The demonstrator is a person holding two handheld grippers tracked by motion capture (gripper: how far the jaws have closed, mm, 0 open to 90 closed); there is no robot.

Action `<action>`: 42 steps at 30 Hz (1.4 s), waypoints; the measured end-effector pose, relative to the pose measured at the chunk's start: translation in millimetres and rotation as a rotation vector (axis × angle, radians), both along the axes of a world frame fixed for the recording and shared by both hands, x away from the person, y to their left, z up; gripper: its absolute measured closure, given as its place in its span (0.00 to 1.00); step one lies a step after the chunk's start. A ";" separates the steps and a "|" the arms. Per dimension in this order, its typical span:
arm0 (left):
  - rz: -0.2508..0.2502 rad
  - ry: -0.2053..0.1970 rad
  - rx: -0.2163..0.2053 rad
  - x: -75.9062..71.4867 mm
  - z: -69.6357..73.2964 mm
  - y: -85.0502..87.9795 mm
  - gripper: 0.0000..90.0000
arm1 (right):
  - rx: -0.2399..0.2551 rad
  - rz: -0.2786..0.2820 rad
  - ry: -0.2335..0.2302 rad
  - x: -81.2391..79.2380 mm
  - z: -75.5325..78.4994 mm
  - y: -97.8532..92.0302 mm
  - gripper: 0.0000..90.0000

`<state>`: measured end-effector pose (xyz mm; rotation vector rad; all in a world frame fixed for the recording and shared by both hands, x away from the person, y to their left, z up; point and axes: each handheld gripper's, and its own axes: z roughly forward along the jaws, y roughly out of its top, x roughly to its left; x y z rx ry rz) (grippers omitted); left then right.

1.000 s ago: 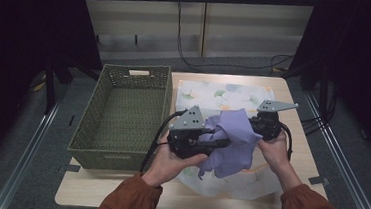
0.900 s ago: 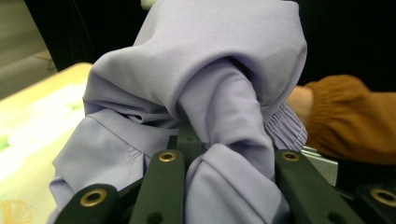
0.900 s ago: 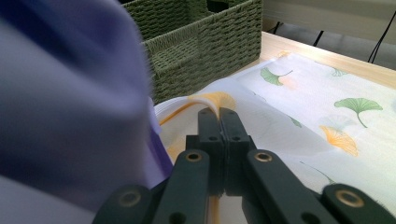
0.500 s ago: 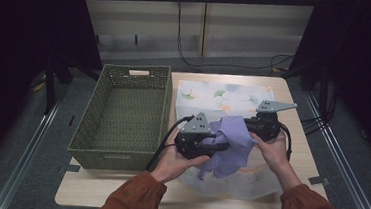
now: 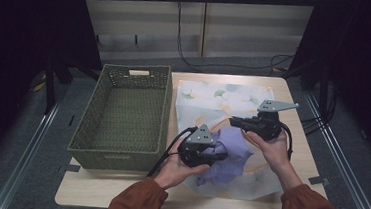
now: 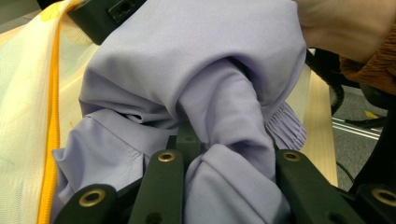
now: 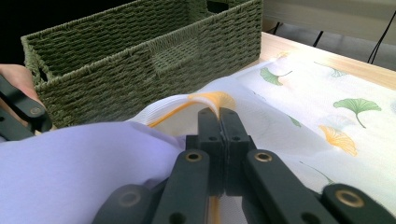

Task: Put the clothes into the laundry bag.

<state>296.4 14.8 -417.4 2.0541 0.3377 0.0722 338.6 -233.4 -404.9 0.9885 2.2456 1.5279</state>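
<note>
**Lilac garment held at the mouth of a mesh bag**

The left tool pinches a bunched fold of the lilac garment, its jaws pressed on the cloth from both sides. The garment lies low over the near part of the white mesh bag, which is spread flat on the desk and printed with ginkgo leaves. The right tool, jaws pressed together, grips the bag's yellow-zippered edge and holds it raised just beside the garment. A green woven basket stands on the desk left of the bag.
</note>
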 end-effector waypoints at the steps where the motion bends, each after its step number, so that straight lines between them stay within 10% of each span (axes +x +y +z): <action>1: -0.001 0.003 0.000 1.2 -0.3 0.2 0.81 | 0.000 0.000 0.000 -0.1 0.1 0.1 1.00; 42: 0.120 0.090 0.113 20.5 -34.4 -30.7 0.79 | 0.003 0.015 0.000 -4.6 3.4 -0.4 1.00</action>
